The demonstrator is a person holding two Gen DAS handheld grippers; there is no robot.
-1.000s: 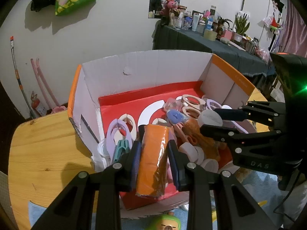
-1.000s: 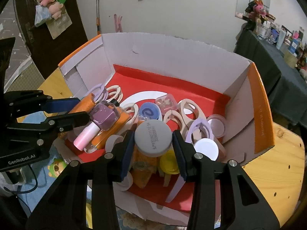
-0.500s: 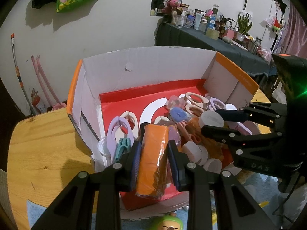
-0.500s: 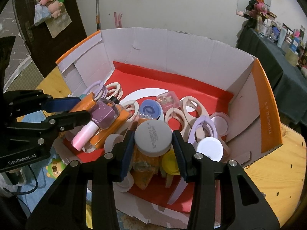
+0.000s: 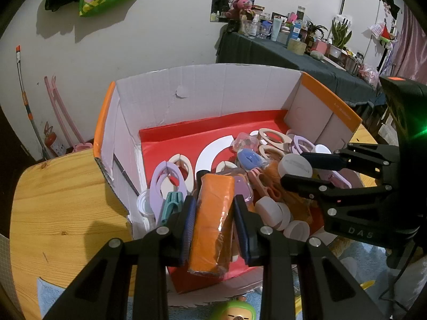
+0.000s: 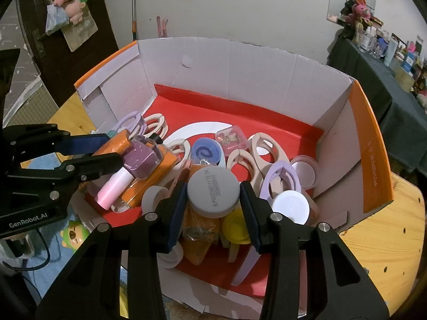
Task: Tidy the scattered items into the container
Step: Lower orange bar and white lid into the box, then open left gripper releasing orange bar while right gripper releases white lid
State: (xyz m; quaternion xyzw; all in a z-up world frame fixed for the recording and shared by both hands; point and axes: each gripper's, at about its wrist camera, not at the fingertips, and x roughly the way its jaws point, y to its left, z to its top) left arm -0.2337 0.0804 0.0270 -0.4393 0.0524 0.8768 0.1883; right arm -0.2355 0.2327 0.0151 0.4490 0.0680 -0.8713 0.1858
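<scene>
Wooden surface (image 5: 61, 200) is carrying the cardboard box (image 5: 218, 90). Above its near edge, left gripper (image 5: 212, 213) is clamping an orange packet (image 5: 212, 221); right gripper (image 6: 212, 200) is pinching a grey lid (image 6: 212, 192). Crowded pile beneath: dropped pieces are likely bouncing out.

green toy (image 5: 234, 311) cut off below

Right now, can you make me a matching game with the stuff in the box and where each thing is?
Things:
1. orange packet
2. grey round lid
3. clear case
4. yellow cup

Places:
A. lying on the box's red floor
B. between the left gripper's fingers
C. low in the pile, under the grey lid
D. between the right gripper's fingers

Pairs: 1-B, 2-D, 3-A, 4-C
</scene>
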